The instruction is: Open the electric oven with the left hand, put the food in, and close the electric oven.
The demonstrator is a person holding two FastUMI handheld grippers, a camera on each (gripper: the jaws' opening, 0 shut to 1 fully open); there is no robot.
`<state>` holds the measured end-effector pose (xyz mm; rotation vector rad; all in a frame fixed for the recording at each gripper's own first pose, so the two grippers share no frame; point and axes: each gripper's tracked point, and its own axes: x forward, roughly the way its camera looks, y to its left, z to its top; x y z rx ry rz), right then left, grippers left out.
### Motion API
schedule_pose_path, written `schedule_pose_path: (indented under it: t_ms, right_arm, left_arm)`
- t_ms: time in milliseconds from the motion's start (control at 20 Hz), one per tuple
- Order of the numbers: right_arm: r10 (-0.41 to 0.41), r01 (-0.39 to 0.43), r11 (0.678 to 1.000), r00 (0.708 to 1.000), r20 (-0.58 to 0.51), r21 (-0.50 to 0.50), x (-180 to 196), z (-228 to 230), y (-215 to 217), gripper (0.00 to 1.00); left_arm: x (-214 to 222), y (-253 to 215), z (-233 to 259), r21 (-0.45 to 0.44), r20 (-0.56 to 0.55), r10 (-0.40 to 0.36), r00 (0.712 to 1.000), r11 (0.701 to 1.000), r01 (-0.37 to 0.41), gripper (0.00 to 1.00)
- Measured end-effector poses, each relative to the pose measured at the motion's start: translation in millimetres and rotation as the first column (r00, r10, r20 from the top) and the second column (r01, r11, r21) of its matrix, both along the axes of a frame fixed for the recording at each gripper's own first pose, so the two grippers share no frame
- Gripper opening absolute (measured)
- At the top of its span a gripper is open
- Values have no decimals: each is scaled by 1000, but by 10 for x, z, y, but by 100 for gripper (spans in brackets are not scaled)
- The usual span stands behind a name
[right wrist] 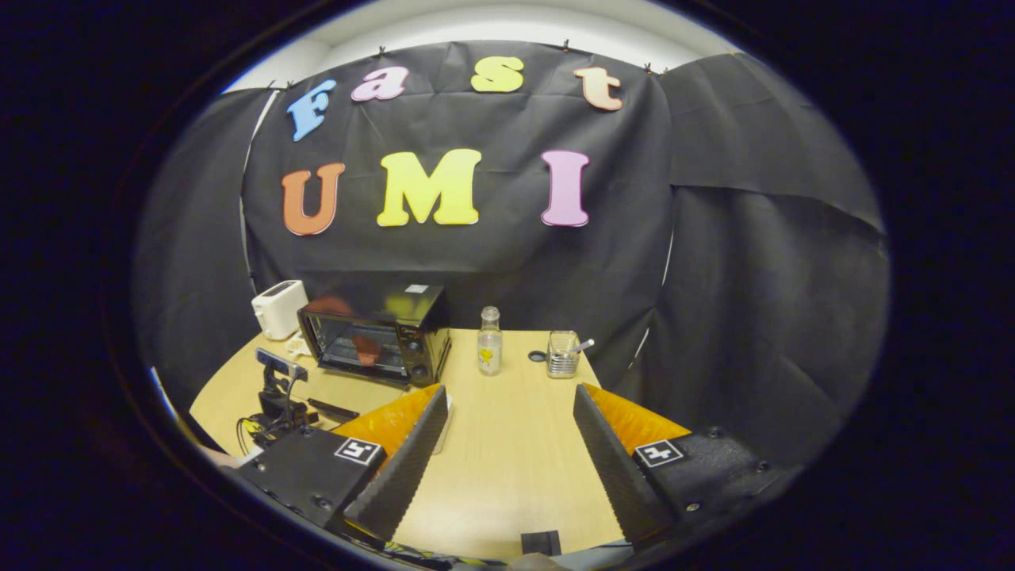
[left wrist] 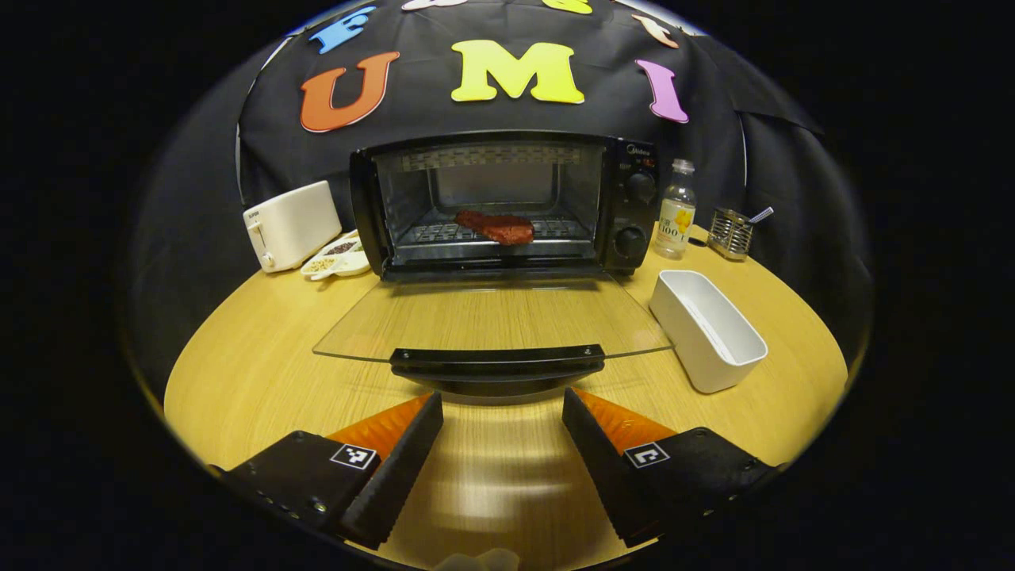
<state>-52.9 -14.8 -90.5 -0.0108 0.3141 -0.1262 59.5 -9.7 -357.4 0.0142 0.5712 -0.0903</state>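
Facing the electric oven head-on from the left claw, fingers spread apart and empty, just short of the black handle on the lowered glass door. Resting on the rack inside, the reddish food. Standing on the tabletop: white toaster to the oven's left, bottle and white tub to its right. Hanging farther back over the tabletop, well apart from the oven, the right claw, likewise spread and gripping nothing.
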Motion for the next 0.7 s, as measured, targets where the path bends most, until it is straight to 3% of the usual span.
schedule_pose_path:
  t_ms: [350, 700]
  right_arm:
    - [-22, 22, 1000, 1000, -4, -13, 112, 20, 37, 100]
    - [-15, 15, 1000, 1000, 1, 14, 180, -16, 97, 100]
  left_arm:
    - [135, 5, -79, 4, -14, 4, 1000, 1000, -4, 98]
    - [290, 15, 415, -10, 52, -7, 999, 1000, 7, 99]
